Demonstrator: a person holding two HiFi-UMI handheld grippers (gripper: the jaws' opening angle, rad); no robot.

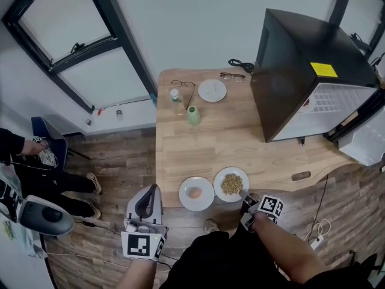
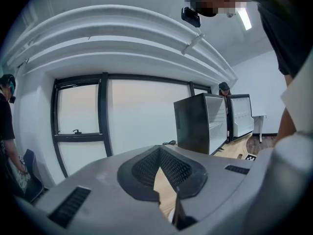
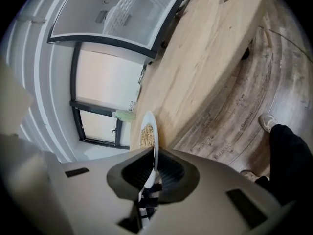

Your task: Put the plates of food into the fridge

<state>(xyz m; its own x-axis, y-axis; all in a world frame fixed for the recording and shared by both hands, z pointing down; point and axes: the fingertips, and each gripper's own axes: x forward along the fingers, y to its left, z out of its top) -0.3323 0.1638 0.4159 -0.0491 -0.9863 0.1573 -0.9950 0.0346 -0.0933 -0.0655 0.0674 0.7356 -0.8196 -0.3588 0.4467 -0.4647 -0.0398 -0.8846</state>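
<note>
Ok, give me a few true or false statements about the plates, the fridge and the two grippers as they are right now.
1. The fingers of the right gripper are shut on the rim of the plate of grains. True.
2. The plate with the egg is already inside the fridge. False: it sits on the table, beside the plate of grains.
3. The fridge door stands open. True.
4. The left gripper holds the plate with the egg. False: it holds nothing and hangs off the table's near edge.
5. The far plate is piled with food. False: it looks empty.
</note>
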